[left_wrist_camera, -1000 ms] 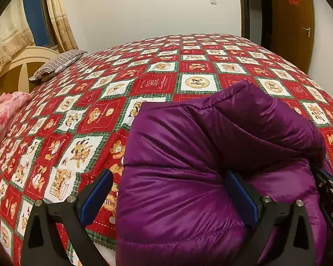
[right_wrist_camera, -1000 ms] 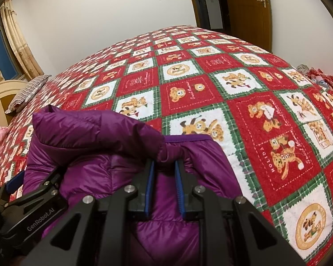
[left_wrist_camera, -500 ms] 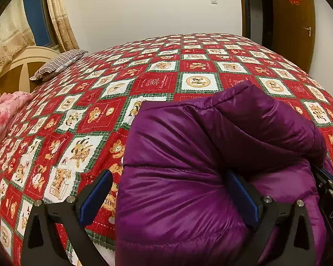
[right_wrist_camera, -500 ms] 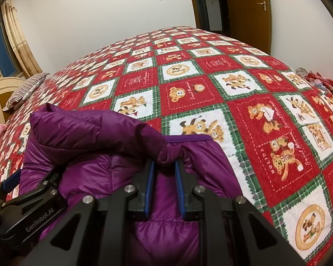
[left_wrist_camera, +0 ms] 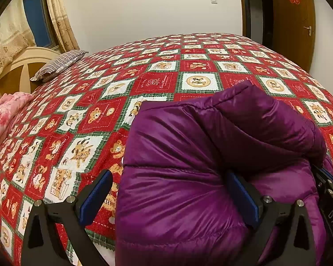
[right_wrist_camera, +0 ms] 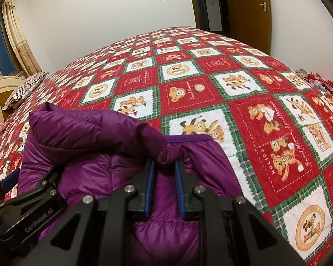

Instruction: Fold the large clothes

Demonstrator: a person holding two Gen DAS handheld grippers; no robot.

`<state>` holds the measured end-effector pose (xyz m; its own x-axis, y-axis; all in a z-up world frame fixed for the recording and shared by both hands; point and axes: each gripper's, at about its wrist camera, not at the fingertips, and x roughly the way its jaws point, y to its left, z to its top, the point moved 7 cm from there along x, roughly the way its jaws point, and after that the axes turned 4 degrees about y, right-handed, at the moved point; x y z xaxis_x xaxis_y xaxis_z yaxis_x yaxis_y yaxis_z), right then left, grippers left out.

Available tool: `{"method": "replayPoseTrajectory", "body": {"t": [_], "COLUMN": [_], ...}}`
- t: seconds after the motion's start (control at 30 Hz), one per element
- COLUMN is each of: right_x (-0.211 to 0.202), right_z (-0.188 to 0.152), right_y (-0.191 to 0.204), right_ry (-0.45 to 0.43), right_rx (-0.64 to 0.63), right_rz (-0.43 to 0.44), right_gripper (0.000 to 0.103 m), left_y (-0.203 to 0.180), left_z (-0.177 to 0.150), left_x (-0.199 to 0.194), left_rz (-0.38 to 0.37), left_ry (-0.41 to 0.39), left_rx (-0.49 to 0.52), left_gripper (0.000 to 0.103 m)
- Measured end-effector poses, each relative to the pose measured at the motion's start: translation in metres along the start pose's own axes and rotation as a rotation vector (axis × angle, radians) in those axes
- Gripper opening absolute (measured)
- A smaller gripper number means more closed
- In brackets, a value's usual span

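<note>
A purple puffer jacket lies folded on the near part of the bed, with a sleeve folded across its top. My left gripper is open, its jaws wide apart over the jacket's left part, one pad off the cloth over the quilt. My right gripper is shut on the end of the folded sleeve, over the jacket. The left gripper's body shows at the lower left of the right wrist view.
The bed carries a red, white and green bear-print quilt. A striped pillow and a cream headboard are at the left. A pink cloth lies at the left edge. A wooden door stands behind.
Almost nothing moves; the views shift slightly. The right gripper's pads look a little further apart on the sleeve end.
</note>
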<state>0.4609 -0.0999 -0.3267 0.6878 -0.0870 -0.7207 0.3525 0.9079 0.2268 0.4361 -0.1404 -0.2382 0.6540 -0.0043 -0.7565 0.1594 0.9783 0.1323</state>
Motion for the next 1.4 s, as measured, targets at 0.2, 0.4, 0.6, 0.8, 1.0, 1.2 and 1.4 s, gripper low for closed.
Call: {"method": "replayPoseTrajectory", "body": {"t": [0.2, 0.4, 0.6, 0.8, 1.0, 1.2, 1.4], "right_x": [-0.002, -0.062, -0.046, -0.034, -0.027, -0.023, -0.054], "right_z": [0.002, 0.000, -0.033, -0.036, -0.038, -0.043, -0.041], "right_y": [0.001, -0.017, -0.039, -0.038, -0.034, -0.024, -0.010], "right_ry": [0.022, -0.084, 0.016, 0.059, 0.071, 0.107, 0.054], "right_rx": [-0.022, 0.024, 0.076, 0.078, 0.075, 0.126, 0.082], "right_rz": [0.002, 0.071, 0.140, 0.216, 0.264, 0.438, 0.476], "right_gripper": [0.022, 0.085, 0.082, 0.073, 0.066, 0.032, 0.021], "left_y": [0.005, 0.037, 0.047, 0.029, 0.018, -0.010, -0.001], "left_z": [0.000, -0.022, -0.046, -0.049, -0.051, -0.053, -0.045], "left_x": [-0.007, -0.064, -0.057, -0.048, -0.037, -0.061, -0.117], "left_rz": [-0.064, -0.184, -0.221, -0.238, -0.375, -0.380, -0.238], "left_ry": [0.049, -0.013, 0.003, -0.002, 0.041, -0.035, -0.186], "left_rx": [0.016, 0.050, 0.014, 0.017, -0.025, 0.092, 0.189], "left_gripper": [0.101, 0.101, 0.101, 0.101, 0.100, 0.045, 0.025]}}
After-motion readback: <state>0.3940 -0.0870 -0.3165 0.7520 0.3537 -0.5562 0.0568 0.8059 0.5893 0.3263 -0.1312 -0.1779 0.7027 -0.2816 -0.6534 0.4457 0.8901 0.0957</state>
